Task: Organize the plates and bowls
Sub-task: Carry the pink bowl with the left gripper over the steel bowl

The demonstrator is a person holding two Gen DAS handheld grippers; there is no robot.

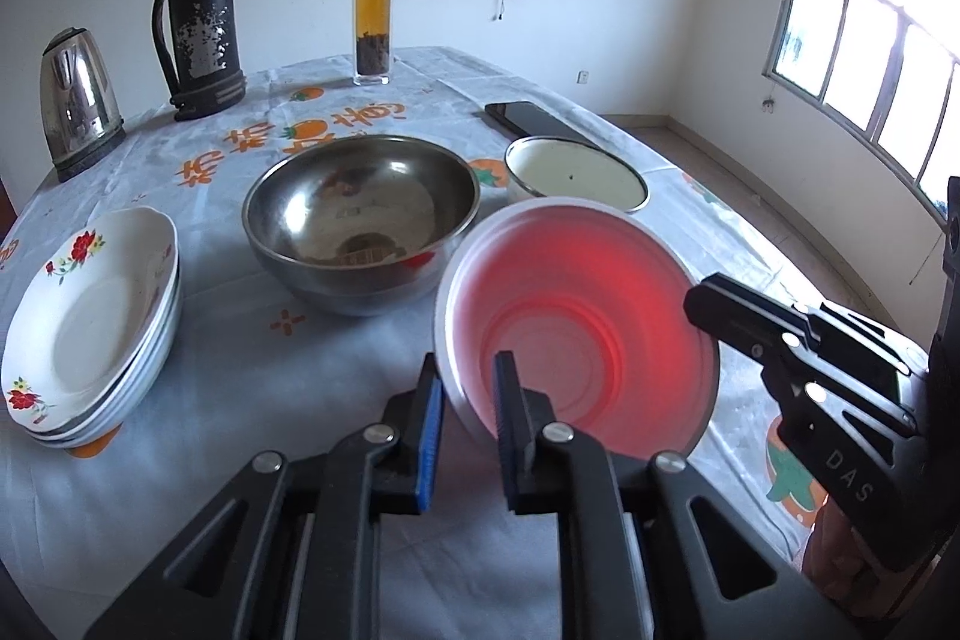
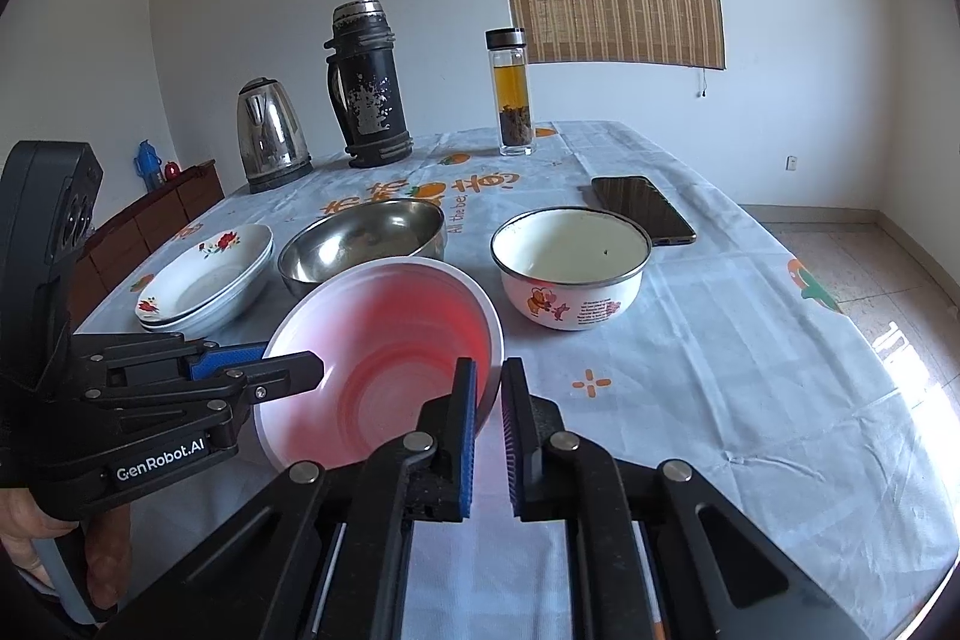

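Both grippers are clamped on the pink plastic bowl [image 1: 576,322]: my left gripper [image 1: 468,394] pinches its near-left rim, my right gripper [image 2: 489,400] the opposite rim, bowl tilted just above the tablecloth [image 2: 720,370]. Step in hand, as I judge it: carrying this bowl to nest. Next move calls for a level lift toward the steel bowl [image 1: 360,214] just beyond, or the enamel bowl [image 2: 570,262]; stacked floral plates [image 1: 90,316] sit left.

Table [image 2: 750,400] under a pale cloth with orange fruit prints. On it: kettle [image 2: 271,136] and dark flask [image 2: 369,85] at the far edge, tea bottle [image 2: 514,94], phone [image 2: 645,209], steel bowl [image 2: 360,241], enamel bowl [image 2: 570,268], stacked floral plates [image 2: 207,280].
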